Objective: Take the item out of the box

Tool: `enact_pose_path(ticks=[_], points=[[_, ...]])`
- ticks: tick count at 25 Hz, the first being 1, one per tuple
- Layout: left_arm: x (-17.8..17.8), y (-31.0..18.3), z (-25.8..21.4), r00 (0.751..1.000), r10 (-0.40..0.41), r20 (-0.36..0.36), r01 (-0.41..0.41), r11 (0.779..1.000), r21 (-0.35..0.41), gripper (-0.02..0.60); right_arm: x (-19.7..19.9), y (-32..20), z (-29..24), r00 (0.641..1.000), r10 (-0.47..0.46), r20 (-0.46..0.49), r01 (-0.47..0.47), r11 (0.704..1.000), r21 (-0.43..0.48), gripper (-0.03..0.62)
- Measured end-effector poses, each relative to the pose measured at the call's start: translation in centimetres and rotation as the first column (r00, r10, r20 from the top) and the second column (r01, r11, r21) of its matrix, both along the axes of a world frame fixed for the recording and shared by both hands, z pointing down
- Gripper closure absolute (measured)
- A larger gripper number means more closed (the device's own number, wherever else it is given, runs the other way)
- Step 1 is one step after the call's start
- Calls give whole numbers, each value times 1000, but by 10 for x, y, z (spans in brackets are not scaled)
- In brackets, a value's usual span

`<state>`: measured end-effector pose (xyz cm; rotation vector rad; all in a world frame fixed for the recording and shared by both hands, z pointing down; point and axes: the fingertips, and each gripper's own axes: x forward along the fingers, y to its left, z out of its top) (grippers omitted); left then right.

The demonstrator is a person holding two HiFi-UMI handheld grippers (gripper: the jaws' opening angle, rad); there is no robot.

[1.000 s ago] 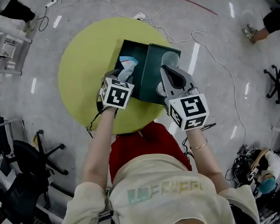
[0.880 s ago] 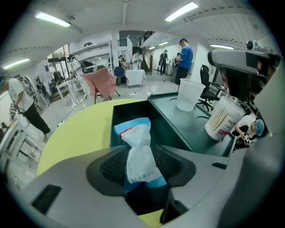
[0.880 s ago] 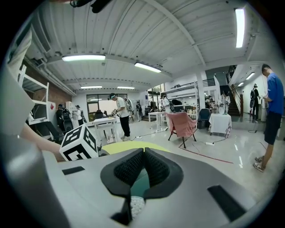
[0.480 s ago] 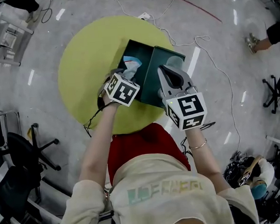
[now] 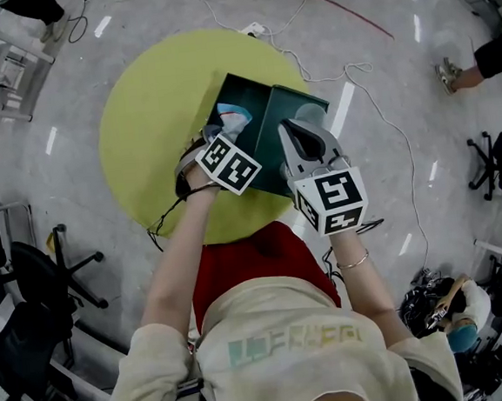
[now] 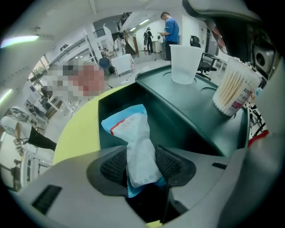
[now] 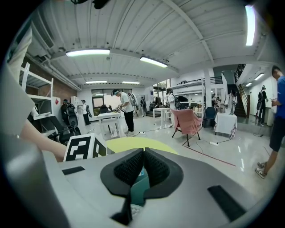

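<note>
- The box (image 5: 267, 131) is sitting on the round table (image 5: 148, 117), toward the edge nearest you and on its right side.
- The pouch (image 6: 133, 142) is standing in the box's open left half, and your left gripper (image 6: 141, 162) is pinching its near end from both sides.
- A cup (image 6: 185, 64) and a jar of cotton swabs (image 6: 234, 91) are resting on the box's covered right half, the cup farther from you.
- You are holding your right gripper (image 5: 302, 140) over that right half, jaws pressing together on nothing.
</note>
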<state>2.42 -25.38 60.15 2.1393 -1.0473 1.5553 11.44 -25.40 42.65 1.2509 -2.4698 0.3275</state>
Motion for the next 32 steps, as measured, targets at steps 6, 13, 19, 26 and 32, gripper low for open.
enact_pose_path(ticks=[6,13,19,26,32], points=[[5,0,0,998,17,60,-19,999,27,382,7,4,-2,1000,11,0,-11,1000,-3,557],[6,-1,2,998,28,54,-30,998,48,387,7,9,3,1000,11,-2,-11,1000,-10,557],[5,-2,-6,999,7,43,-12,994,107,393,6,15,-2,1000,17,3,-17,1000,-3,557],[4,-8,-22,1000,-4,22,0,985,174,393,13,24,-6,999,32,9,-32,999,4,557],[4,-7,-38,998,-40,-53,50,978,204,393,11,31,-7,1000,23,8,-23,1000,12,557]])
